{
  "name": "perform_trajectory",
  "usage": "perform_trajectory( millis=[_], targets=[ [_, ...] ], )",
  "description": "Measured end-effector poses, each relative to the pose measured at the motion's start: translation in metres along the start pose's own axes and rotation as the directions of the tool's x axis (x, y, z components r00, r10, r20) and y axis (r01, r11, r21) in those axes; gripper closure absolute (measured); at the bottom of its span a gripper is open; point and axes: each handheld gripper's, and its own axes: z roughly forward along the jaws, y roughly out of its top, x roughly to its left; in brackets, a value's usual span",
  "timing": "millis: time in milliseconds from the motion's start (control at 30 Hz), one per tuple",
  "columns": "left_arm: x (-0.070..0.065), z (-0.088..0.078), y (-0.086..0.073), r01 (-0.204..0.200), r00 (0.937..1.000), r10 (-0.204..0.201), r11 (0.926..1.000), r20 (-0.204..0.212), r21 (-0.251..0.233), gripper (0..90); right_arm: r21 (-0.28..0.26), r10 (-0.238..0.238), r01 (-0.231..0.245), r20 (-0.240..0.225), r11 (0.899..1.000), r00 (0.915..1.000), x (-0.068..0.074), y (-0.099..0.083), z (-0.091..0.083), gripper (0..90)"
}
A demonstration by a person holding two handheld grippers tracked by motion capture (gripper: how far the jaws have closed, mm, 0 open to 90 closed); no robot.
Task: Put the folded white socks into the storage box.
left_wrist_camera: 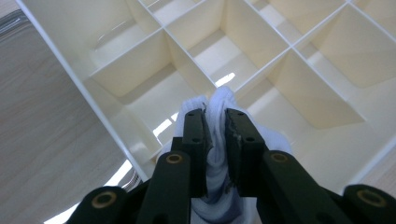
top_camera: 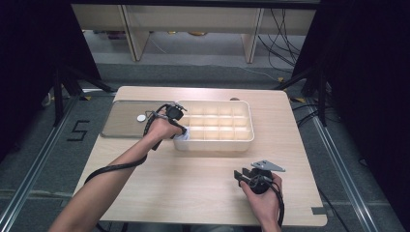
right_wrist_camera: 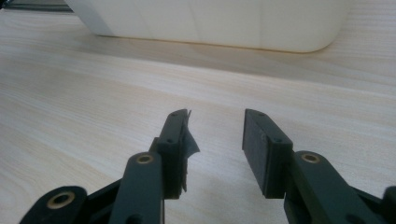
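At lower centre of the left gripper view, the left gripper (left_wrist_camera: 215, 140) pinches a white cloth (left_wrist_camera: 219, 100) over the divided tray (left_wrist_camera: 116, 135) — soft, light, best gripped on a bunched fold — while the right gripper (right_wrist_camera: 217, 140) gapes empty.

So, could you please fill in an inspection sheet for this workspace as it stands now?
Surface: light wooden table.
Job's things: white cloth over the cream divided organiser box; clear lid lies to its left.
Clutter: small white disc on the lid.
Grippers: left gripper shut on the cloth; right gripper open, above the table.
Cables: one trails from each gripper; more on the floor behind.
Surroundings: grey floor, black tripod legs.
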Motion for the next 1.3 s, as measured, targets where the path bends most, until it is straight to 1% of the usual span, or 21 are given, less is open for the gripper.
perform_trajectory(
  millis=[67,100,133,200,267,333,367,400,433,500,600,667,733,800,867,1000,1033,1067,1100,1233,1300],
  targets=[
    [0.000,-0.003,-0.001,0.002,1.0000,-0.002,0.9996,0.004,-0.029,73.5,0.001,0.000,0.000,0.003,1.000,1.0000,-0.001,0.000,-0.001,61.3],
    [0.000,-0.005,-0.002,0.010,0.9999,-0.010,0.9989,0.011,-0.047,70.0,0.000,0.004,-0.004,-0.009,1.000,1.0000,-0.001,0.000,-0.001,61.2],
    [0.001,-0.007,-0.003,0.010,0.9997,-0.009,0.9986,0.023,-0.052,66.1,0.004,0.004,-0.004,-0.004,1.000,1.0000,-0.001,0.000,-0.002,61.1],
    [0.001,-0.011,-0.007,0.024,0.9995,-0.022,0.9956,0.023,-0.090,60.4,-0.007,0.005,-0.005,-0.002,1.000,1.0000,-0.002,0.000,-0.001,60.8],
    [0.001,-0.015,-0.010,0.023,0.9993,-0.020,0.9946,0.032,-0.101,55.9,-0.011,0.005,-0.005,0.003,1.000,1.0000,-0.003,0.001,-0.001,60.6],
    [0.001,-0.020,-0.013,0.021,0.9996,-0.018,0.9903,0.023,-0.137,52.7,-0.013,0.012,-0.013,-0.010,1.000,0.9999,-0.003,0.001,-0.003,60.3],
    [0.000,-0.022,-0.014,0.018,0.9995,-0.014,0.9882,0.030,-0.152,51.3,-0.012,0.014,-0.014,-0.005,1.000,0.9999,-0.003,0.001,-0.004,60.1],
    [0.000,-0.025,-0.015,0.020,0.9992,-0.014,0.9872,0.038,-0.158,50.5,-0.009,0.007,-0.007,0.008,1.000,0.9999,-0.003,0.001,-0.004,60.0],
    [-0.001,-0.027,-0.016,0.026,0.9991,-0.020,0.9845,0.038,-0.174,50.0,-0.020,0.012,-0.012,-0.010,1.000,0.9999,-0.004,0.001,-0.004,59.9],
    [-0.001,-0.033,-0.019,0.017,0.9991,-0.009,0.9822,0.041,-0.187,49.0,-0.007,0.011,-0.011,0.007,1.000,0.9999,-0.003,0.001,-0.006,59.8],
    [-0.004,-0.040,-0.023,0.014,0.9994,-0.006,0.9751,0.035,-0.222,47.5,-0.007,0.009,-0.009,0.007,1.000,0.9999,-0.003,0.002,-0.006,59.6],
    [-0.004,-0.045,-0.026,0.008,0.9993,0.001,0.9722,0.037,-0.234,46.2,-0.008,0.010,-0.010,0.007,1.000,0.9999,-0.003,0.002,-0.006,59.5],
    [-0.005,-0.050,-0.030,0.009,0.9992,0.001,0.9692,0.040,-0.246,45.2,-0.016,0.021,-0.021,-0.013,1.000,0.9997,-0.004,0.002,-0.004,59.5],
    [-0.005,-0.055,-0.035,0.005,0.9992,0.006,0.9653,0.039,-0.261,44.1,-0.016,0.017,-0.017,-0.004,1.000,0.9998,-0.004,0.002,-0.005,59.4],
    [-0.005,-0.061,-0.040,0.002,0.9992,0.009,0.9620,0.038,-0.273,43.4,-0.017,0.020,-0.020,-0.012,1.000,0.9997,-0.003,0.002,-0.004,59.3],
    [-0.005,-0.071,-0.048,0.003,0.9992,0.010,0.9518,0.039,-0.307,42.2,-0.020,0.002,-0.002,0.006,1.000,1.0000,-0.004,0.002,-0.004,59.2],
    [-0.006,-0.073,-0.050,0.012,0.9991,0.002,0.9468,0.042,-0.322,42.1,-0.021,0.002,-0.002,0.004,1.000,1.0000,-0.003,0.002,-0.003,59.1],
    [-0.006,-0.075,-0.052,0.015,0.9992,-0.002,0.9447,0.039,-0.328,42.0,-0.013,0.001,-0.001,0.013,1.000,0.9999,-0.003,0.002,-0.004,59.1],
    [-0.007,-0.077,-0.055,0.016,0.9992,-0.002,0.9412,0.039,-0.337,41.9,-0.011,0.005,-0.005,0.006,1.000,1.0000,-0.002,0.002,-0.004,59.1],
    [-0.009,-0.082,-0.063,0.019,0.9989,-0.002,0.9349,0.046,-0.354,41.7,-0.012,0.006,-0.006,0.004,1.000,1.0000,-0.002,0.002,-0.004,59.0],
    [-0.011,-0.085,-0.066,0.008,0.9990,0.008,0.9345,0.043,-0.356,41.6,-0.012,0.006,-0.006,0.004,1.000,1.0000,-0.002,0.002,-0.004,58.9]
  ],
)
